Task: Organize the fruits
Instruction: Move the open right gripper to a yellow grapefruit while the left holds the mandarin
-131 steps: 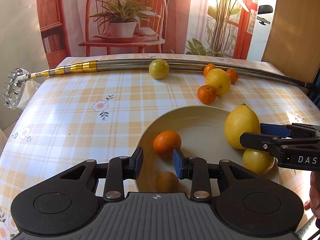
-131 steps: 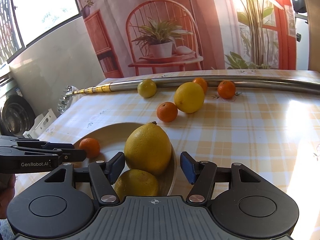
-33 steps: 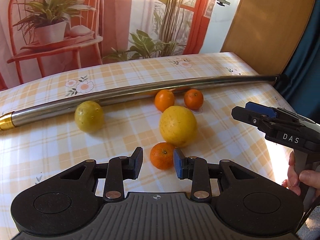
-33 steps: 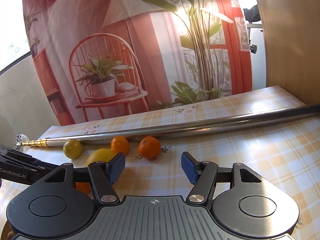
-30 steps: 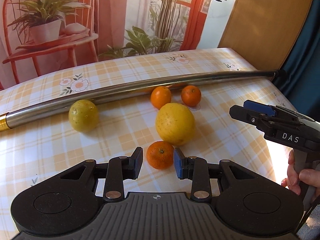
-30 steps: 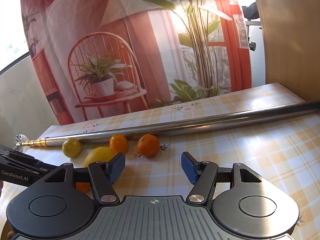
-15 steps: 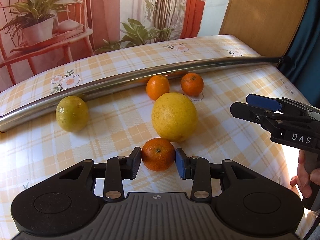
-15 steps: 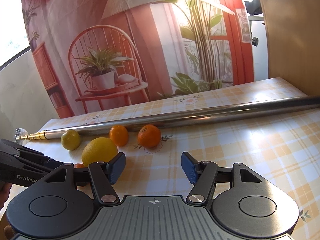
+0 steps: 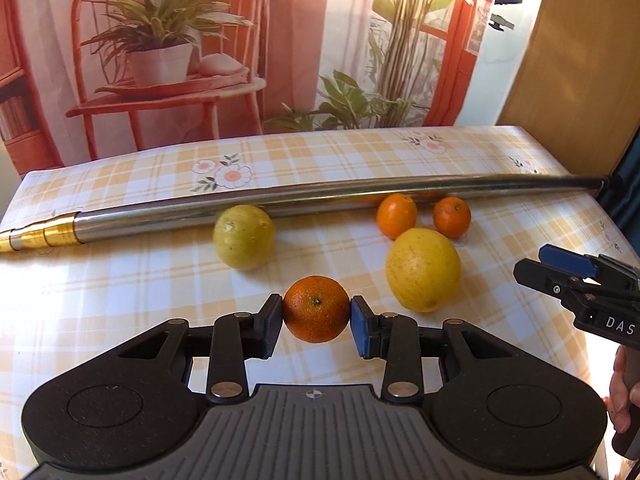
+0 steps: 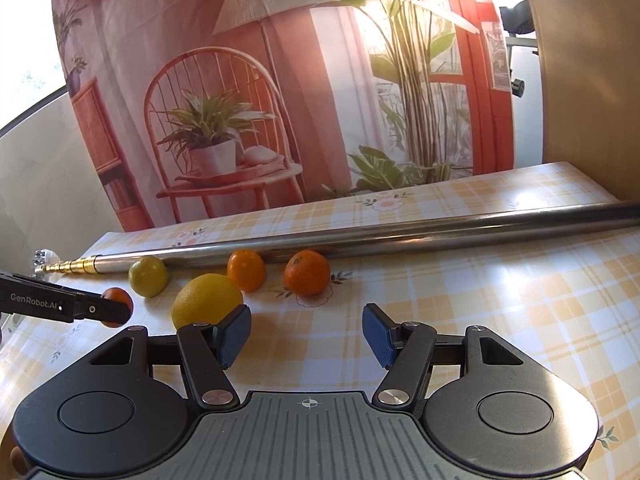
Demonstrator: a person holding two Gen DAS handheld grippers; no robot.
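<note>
The left gripper (image 9: 316, 322) clenches a small orange (image 9: 316, 308) between its pads. The right gripper (image 10: 306, 338) is spread wide with nothing between its jaws, a large lemon (image 10: 206, 300) just beyond its left finger.

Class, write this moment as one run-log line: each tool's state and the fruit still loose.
left tool: shut on small orange | right tool: open, empty | loose on tablecloth: big lemon, green-yellow fruit, two oranges by pole

- "DAS" in white letters on the black side of the right tongs (image 9: 568, 270), seen at the right edge of the left wrist view
- "GenRobot.AI" in white letters on the black side of the left tongs (image 10: 114, 307), seen at the left edge of the right wrist view
- No other text can be read
</note>
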